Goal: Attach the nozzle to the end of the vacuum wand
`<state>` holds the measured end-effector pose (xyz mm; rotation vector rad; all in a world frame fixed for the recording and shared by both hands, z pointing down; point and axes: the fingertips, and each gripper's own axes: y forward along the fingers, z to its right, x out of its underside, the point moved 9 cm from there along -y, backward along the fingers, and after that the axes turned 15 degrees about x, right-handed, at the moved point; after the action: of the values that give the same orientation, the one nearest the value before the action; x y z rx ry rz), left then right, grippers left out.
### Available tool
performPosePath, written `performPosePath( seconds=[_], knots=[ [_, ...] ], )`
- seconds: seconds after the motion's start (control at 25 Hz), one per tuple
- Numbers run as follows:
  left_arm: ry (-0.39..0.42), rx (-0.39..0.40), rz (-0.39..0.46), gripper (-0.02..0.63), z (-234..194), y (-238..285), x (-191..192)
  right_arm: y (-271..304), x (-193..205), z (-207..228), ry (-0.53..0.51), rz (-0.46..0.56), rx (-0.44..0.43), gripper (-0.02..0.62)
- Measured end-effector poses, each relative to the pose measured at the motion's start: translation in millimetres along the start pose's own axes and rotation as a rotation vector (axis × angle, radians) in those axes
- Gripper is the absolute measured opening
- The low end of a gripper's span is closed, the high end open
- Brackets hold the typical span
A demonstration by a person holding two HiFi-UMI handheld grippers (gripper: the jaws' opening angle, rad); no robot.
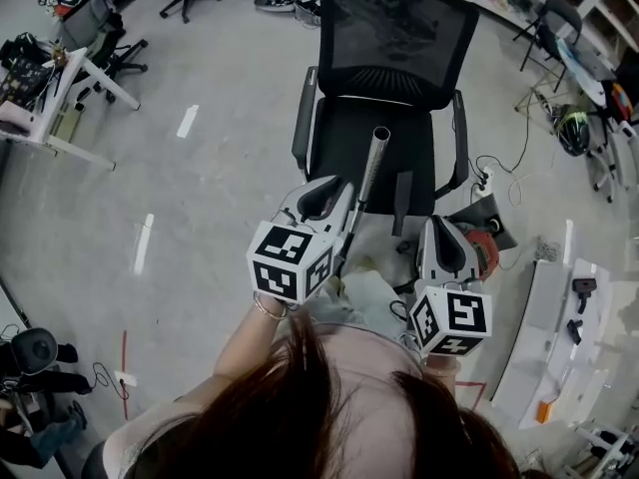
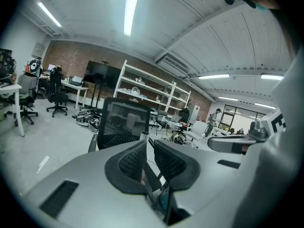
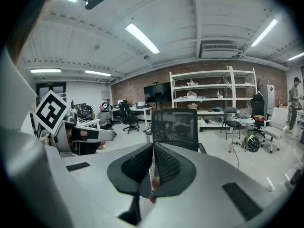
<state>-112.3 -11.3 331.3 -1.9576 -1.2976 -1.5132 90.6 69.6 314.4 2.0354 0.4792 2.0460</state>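
Both claws hover over the office chair (image 1: 397,38), neither pinching anything. Left claw (image 1: 321,200): jaws pressed nearly together with only a thin slit between them. Right claw (image 1: 446,245): jaws pressed fully together. The vacuum wand (image 1: 372,166) lies on the chair seat with its open end toward the backrest, and its near part runs just beside the left claw. The dark nozzle (image 1: 402,203) lies on the seat just right of the wand, between the 2 claws and not on the wand's end.
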Motion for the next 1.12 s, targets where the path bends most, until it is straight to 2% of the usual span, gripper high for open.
performPosePath(
  seconds=[0.6, 1.12],
  knots=[
    [-0.028, -0.107, -0.022, 0.081, -12.2, 60.2, 3.2, 47.6, -14.3, 41.8, -0.045, -0.001, -0.082, 0.026],
    [-0.059, -0.131, -0.118, 0.117, -37.7, 110.0, 19.5, 74.4, -19.9, 64.3, -0.054, -0.028, -0.087, 0.026]
  ],
)
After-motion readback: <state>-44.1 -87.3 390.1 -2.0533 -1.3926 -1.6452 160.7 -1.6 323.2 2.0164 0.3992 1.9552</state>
